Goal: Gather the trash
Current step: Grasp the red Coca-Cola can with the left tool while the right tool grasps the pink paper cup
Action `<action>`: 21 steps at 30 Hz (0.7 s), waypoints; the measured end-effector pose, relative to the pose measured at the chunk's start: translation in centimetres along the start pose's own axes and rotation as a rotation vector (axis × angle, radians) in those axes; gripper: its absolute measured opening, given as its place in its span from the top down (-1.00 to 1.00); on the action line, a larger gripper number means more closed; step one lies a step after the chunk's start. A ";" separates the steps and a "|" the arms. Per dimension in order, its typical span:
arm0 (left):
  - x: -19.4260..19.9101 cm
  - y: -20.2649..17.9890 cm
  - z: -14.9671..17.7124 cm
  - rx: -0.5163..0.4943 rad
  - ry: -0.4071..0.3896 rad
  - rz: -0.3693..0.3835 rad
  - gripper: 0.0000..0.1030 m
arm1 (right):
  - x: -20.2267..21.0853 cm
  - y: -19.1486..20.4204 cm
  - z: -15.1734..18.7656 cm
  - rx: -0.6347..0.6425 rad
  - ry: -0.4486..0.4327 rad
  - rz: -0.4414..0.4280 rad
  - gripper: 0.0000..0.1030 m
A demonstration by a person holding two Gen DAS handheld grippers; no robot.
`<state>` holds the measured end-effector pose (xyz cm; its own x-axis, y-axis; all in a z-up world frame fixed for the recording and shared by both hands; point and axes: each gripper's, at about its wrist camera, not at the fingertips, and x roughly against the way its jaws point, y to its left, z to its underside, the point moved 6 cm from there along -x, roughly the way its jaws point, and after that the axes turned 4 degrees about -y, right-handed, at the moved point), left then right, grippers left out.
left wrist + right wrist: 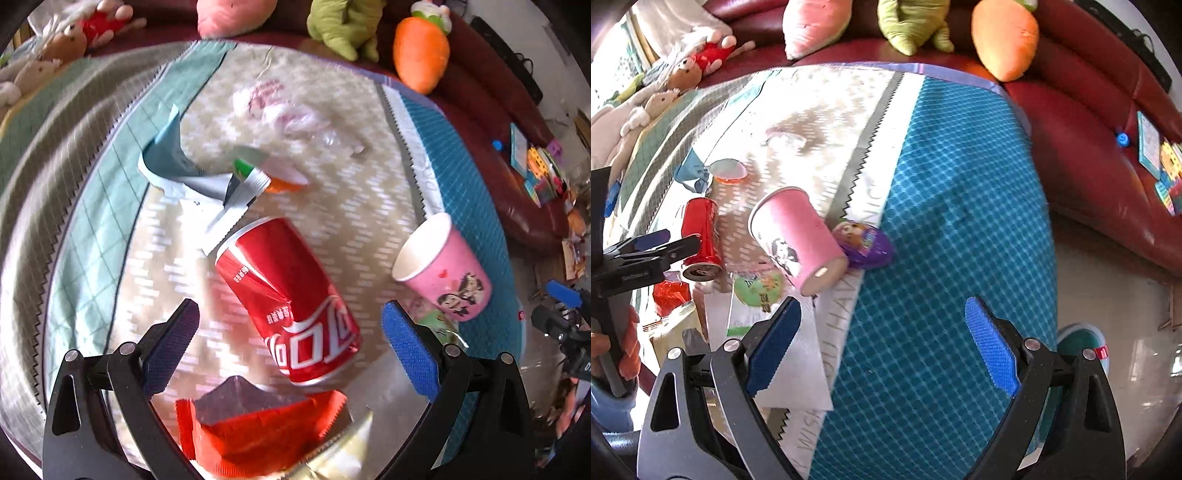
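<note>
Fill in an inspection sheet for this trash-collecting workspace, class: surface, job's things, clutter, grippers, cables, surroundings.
Surface: patterned cloth over the table.
Job's things: dented red can and pink paper cup lying on their sides; torn red wrapper; crumpled plastic bag.
Clutter: purple packet beside the cup.
Grippers: left gripper open above the can; right gripper open, empty.
Cables: nothing seen.
Surroundings: red sofa, carrot plush.
</note>
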<state>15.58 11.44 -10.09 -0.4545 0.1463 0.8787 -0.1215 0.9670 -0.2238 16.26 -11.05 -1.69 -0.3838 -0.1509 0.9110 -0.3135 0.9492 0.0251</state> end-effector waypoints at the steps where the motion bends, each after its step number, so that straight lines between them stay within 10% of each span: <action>1: -0.4 -0.1 0.0 -0.007 0.008 -0.002 -0.92 | -0.2 0.2 -0.2 0.006 0.004 0.001 -0.68; 7: -2.7 -0.1 -0.2 -0.004 0.038 -0.002 -0.89 | -1.4 1.3 -1.3 0.055 0.033 0.006 -0.68; 10: -3.6 0.5 -0.4 0.009 0.055 0.003 -0.45 | -1.9 2.1 -1.6 0.093 0.048 0.000 -0.68; 18: -2.4 2.4 -0.5 -0.007 0.013 0.023 -0.42 | -3.8 5.9 -3.1 0.243 0.074 -0.067 -0.66; 21: -1.8 2.7 -0.6 -0.010 -0.001 0.034 -0.42 | -5.1 7.6 -3.8 0.293 0.099 -0.097 -0.28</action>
<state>16.63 13.88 -12.04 -0.4589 0.1789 0.8703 -0.0968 0.9636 -0.2492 19.15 -2.04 -4.61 -0.2578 -0.1950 0.9463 -0.5867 0.8098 0.0070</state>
